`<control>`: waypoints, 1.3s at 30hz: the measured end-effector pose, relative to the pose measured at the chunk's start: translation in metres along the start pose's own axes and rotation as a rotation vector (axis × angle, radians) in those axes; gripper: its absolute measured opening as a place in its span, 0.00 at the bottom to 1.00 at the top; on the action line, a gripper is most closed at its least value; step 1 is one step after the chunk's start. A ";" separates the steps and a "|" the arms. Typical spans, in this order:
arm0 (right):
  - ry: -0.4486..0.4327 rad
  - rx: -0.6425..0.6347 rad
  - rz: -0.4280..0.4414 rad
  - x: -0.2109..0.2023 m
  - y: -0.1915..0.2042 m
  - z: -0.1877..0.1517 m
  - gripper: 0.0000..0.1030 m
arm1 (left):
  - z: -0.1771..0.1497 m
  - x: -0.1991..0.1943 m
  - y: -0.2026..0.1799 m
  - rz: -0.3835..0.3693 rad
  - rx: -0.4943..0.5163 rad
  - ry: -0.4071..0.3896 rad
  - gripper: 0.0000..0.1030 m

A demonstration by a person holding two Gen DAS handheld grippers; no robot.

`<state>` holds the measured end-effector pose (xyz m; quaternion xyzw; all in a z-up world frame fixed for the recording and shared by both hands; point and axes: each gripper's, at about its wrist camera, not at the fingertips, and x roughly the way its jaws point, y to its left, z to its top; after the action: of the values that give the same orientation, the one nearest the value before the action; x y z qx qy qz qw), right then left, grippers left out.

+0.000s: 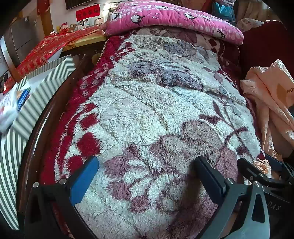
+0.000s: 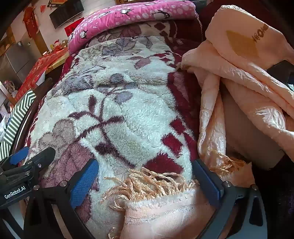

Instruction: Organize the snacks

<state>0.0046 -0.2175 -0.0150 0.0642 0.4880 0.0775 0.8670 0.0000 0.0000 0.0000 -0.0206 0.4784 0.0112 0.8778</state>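
My left gripper (image 1: pixel 147 165) is open and empty above a fluffy white and maroon flowered blanket (image 1: pixel 156 103). At the far left a green-and-white striped box (image 1: pixel 36 95) stands open, with blurred packets (image 1: pixel 11 108) inside that may be snacks. My right gripper (image 2: pixel 145 169) is open and empty above the same blanket (image 2: pixel 114 114), with peach fringe (image 2: pixel 147 183) lying between its fingers. The left gripper's fingers (image 2: pixel 42 156) show at the lower left of the right wrist view. The striped box (image 2: pixel 18 114) shows at that view's left edge.
A pink penguin-print cushion (image 1: pixel 174 16) lies at the far end of the blanket. A peach cloth (image 2: pixel 238 77) is heaped on the right. A dark curved wooden rail (image 1: pixel 46 119) separates the blanket from the box. A red patterned cloth (image 1: pixel 42 49) covers a table behind.
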 end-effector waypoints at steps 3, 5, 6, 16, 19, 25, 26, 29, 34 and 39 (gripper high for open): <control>-0.001 -0.001 -0.001 0.000 0.000 0.000 0.99 | 0.000 0.000 0.000 0.000 0.000 -0.001 1.00; 0.000 0.000 0.000 0.000 0.000 0.000 0.99 | 0.000 0.000 0.000 0.000 0.000 0.000 1.00; 0.000 0.000 0.000 0.000 0.000 0.000 0.99 | 0.000 0.000 0.000 0.000 0.000 -0.001 1.00; -0.001 0.000 0.000 0.000 0.000 0.000 0.99 | 0.000 0.000 0.000 0.000 0.000 -0.001 1.00; -0.001 0.000 0.001 0.000 0.000 0.000 0.99 | 0.000 0.000 0.000 0.000 0.000 -0.001 1.00; -0.001 0.000 0.000 0.000 0.000 0.000 0.99 | 0.000 0.000 0.000 0.000 0.000 -0.001 1.00; -0.001 0.000 0.000 0.000 0.001 0.000 0.99 | 0.000 0.000 0.000 0.000 0.000 -0.001 1.00; -0.001 0.000 0.000 0.000 0.000 -0.001 0.99 | 0.000 0.000 0.000 0.000 0.000 0.000 1.00; 0.000 -0.001 -0.002 0.001 0.005 0.001 0.99 | 0.000 0.000 0.000 0.000 0.000 0.000 1.00; -0.001 -0.001 -0.002 -0.001 0.002 0.000 0.99 | 0.000 0.001 0.001 0.000 0.000 -0.001 1.00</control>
<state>0.0041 -0.2160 -0.0143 0.0631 0.4877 0.0770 0.8673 0.0005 0.0008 -0.0010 -0.0206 0.4780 0.0113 0.8781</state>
